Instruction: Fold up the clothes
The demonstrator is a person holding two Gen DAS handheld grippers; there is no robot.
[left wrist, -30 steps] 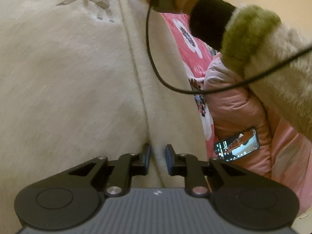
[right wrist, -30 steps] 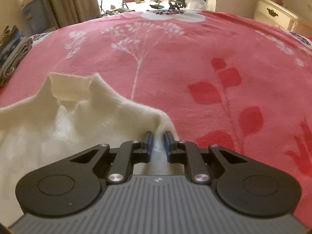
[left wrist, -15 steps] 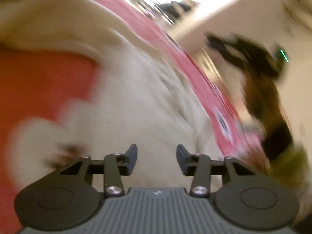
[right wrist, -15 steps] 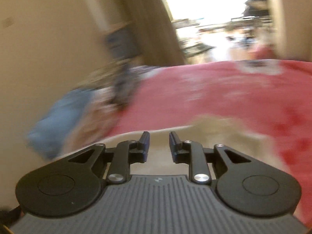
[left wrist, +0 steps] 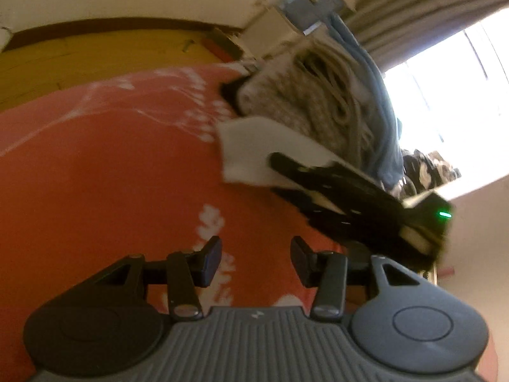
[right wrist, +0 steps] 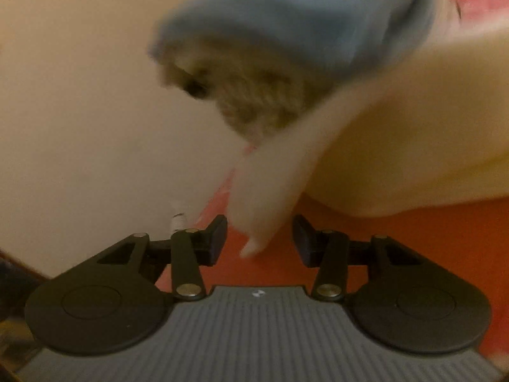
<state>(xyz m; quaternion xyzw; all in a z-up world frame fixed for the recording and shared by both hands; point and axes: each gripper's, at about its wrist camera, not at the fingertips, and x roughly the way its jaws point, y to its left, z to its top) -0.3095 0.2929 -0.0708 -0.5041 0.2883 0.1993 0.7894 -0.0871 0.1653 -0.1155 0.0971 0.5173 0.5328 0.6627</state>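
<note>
over the red blanket with white flower prints (left wrist: 105, 172) my left gripper (left wrist: 256, 262) hangs with its jaws apart and nothing between them, only the blanket below. its jaws have just been opening. ahead of it, toward the far edge of the blanket, lies the cream-white folded garment (left wrist: 251, 152), one corner pointing back at me. my right gripper (left wrist: 286, 175) reaches in from the right side and its black fingers lie across that garment; from this view i cannot tell whether they press on it. behind the garment, at the far edge, is a pile of grey knitted and blue folded clothes (left wrist: 343, 102), with a pale curtain (left wrist: 423, 22) and a bright window (left wrist: 455, 95) beyond.

through the right wrist view, blurred, my right gripper (right wrist: 259, 238) has its jaws apart, and they have just been opening. a flap of the cream-white garment (right wrist: 270, 197) hangs down between the fingers without either pad pressing on it. the rest of that garment fills the right side above the red blanket (right wrist: 397, 242). the grey and blue pile (right wrist: 286, 47) sits above it, against a plain beige wall (right wrist: 79, 95).
</note>
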